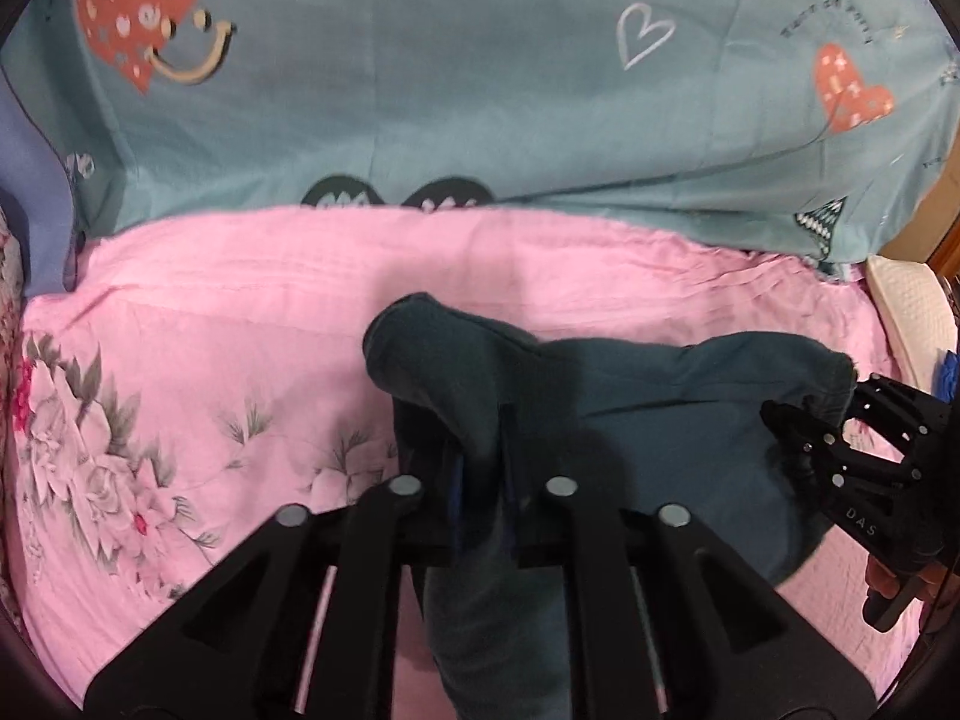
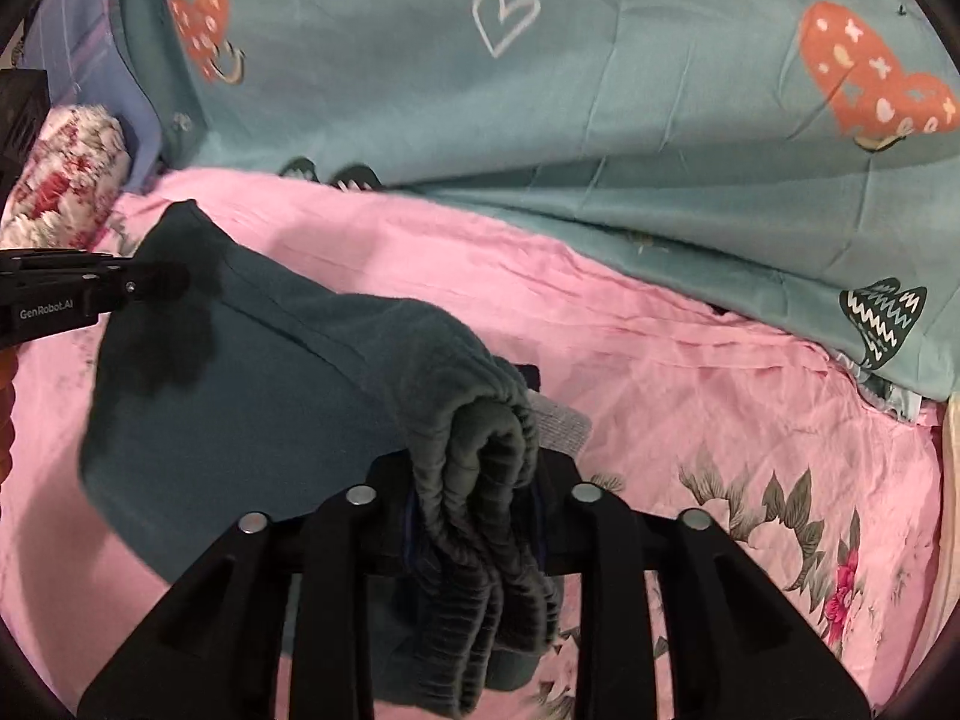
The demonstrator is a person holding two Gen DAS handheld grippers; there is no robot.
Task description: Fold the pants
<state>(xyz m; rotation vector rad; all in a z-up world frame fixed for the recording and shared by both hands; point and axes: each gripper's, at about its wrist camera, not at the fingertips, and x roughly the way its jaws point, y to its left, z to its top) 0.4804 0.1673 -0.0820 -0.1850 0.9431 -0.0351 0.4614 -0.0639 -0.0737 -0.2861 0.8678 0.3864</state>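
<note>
Dark teal pants (image 1: 648, 420) hang stretched between my two grippers above the pink floral bedsheet (image 1: 180, 372). My left gripper (image 1: 480, 462) is shut on one bunched end of the pants, which drapes over and hides the fingertips. My right gripper (image 2: 480, 468) is shut on the ribbed elastic waistband (image 2: 480, 444), folded in several layers between the fingers. The right gripper also shows in the left wrist view (image 1: 834, 420), at the pants' right end. The left gripper shows in the right wrist view (image 2: 138, 285), at the far left corner of the pants (image 2: 240, 372).
A teal quilt with red hearts (image 1: 480, 90) lies along the far side of the bed. A floral pillow (image 2: 66, 168) sits at the far left. A cream cushion (image 1: 912, 312) is at the right edge.
</note>
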